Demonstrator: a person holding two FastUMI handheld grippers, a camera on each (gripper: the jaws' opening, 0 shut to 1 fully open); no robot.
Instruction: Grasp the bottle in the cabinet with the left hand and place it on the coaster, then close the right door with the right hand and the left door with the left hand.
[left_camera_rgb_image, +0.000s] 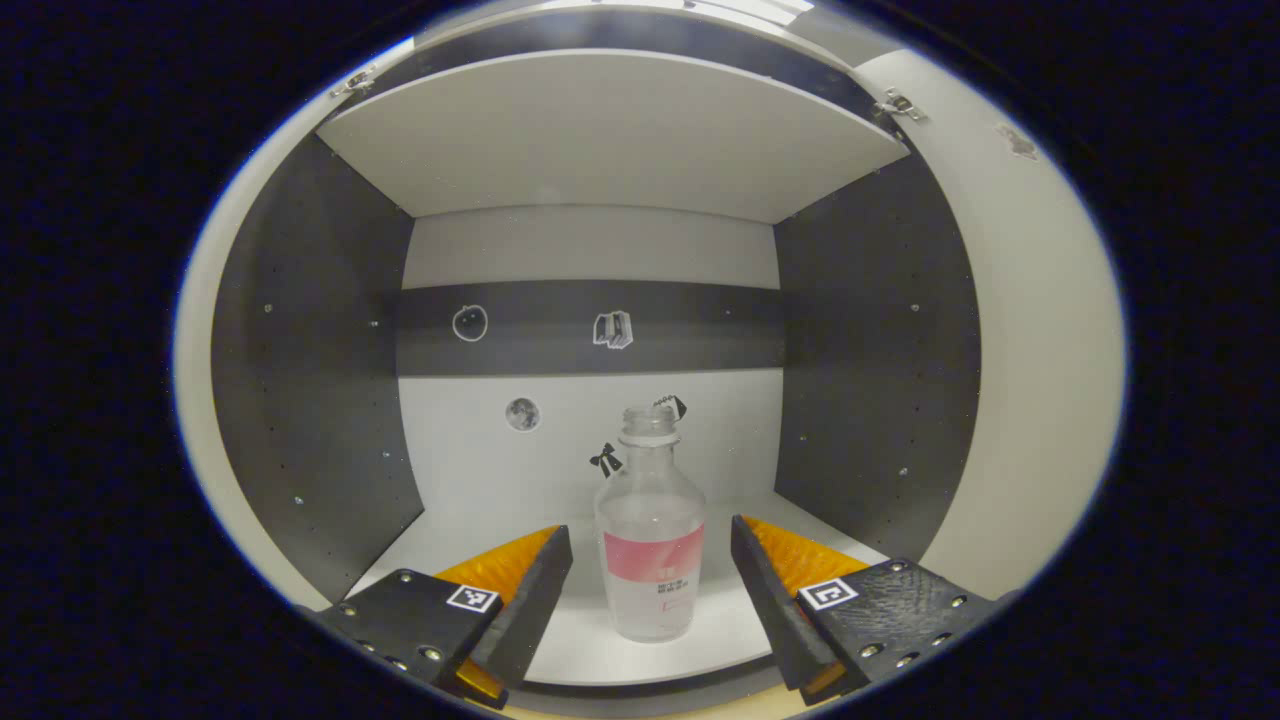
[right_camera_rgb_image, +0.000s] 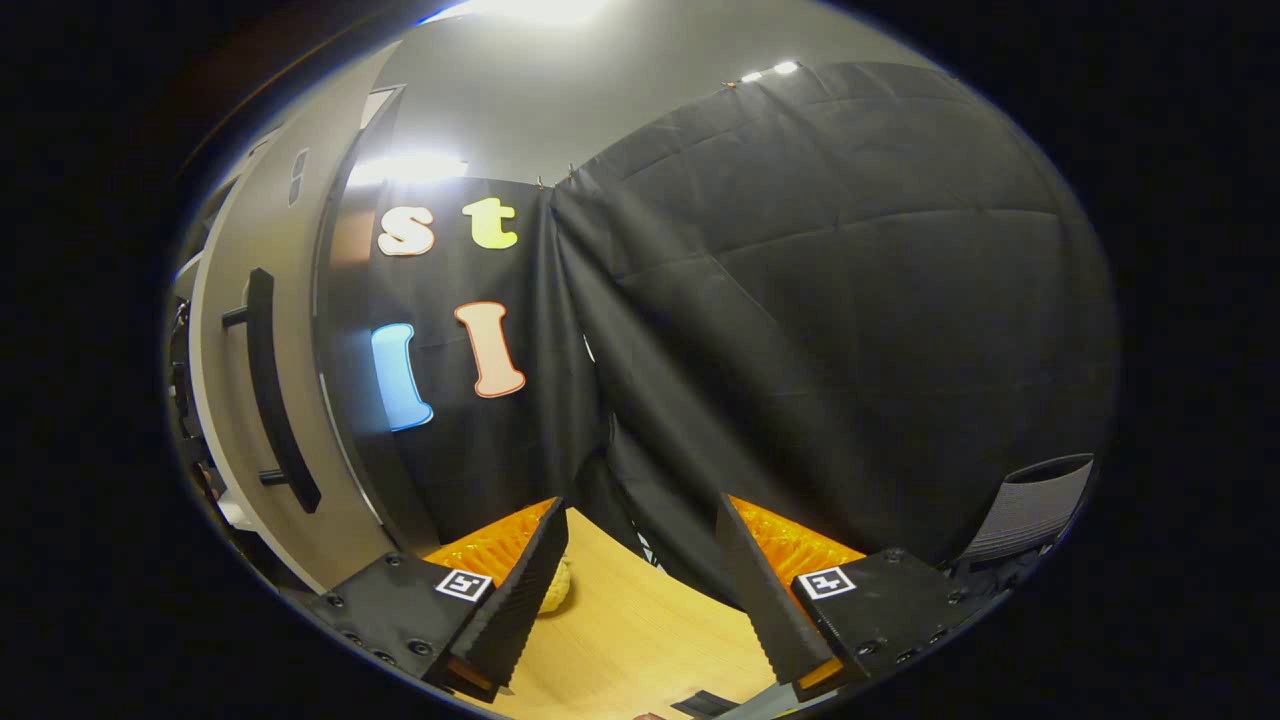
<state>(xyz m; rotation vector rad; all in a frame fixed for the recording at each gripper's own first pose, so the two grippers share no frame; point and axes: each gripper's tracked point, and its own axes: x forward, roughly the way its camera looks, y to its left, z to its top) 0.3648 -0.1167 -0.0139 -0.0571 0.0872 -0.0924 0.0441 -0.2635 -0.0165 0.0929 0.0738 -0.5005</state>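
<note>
A clear uncapped bottle (left_camera_rgb_image: 650, 540) with a pink label stands upright on the white cabinet floor (left_camera_rgb_image: 590, 650), seen in the left gripper view. My left gripper (left_camera_rgb_image: 650, 590) is open, one finger on each side of the bottle, neither touching it. In the right gripper view my right gripper (right_camera_rgb_image: 640, 590) is open and holds nothing above the wooden table (right_camera_rgb_image: 630, 630). The right cabinet door (right_camera_rgb_image: 250, 400) stands open at the left of that view, its dark bar handle (right_camera_rgb_image: 275, 400) facing me. The inner face of an open door (left_camera_rgb_image: 1040, 340) shows at the right of the left gripper view.
A white shelf (left_camera_rgb_image: 610, 130) spans the cabinet above the bottle, with dark side walls (left_camera_rgb_image: 310, 400) left and right. Small stickers dot the back wall (left_camera_rgb_image: 560, 440). A small yellow object (right_camera_rgb_image: 557, 587) lies on the table by my right gripper's left finger. A grey chair back (right_camera_rgb_image: 1030, 510) sits far right.
</note>
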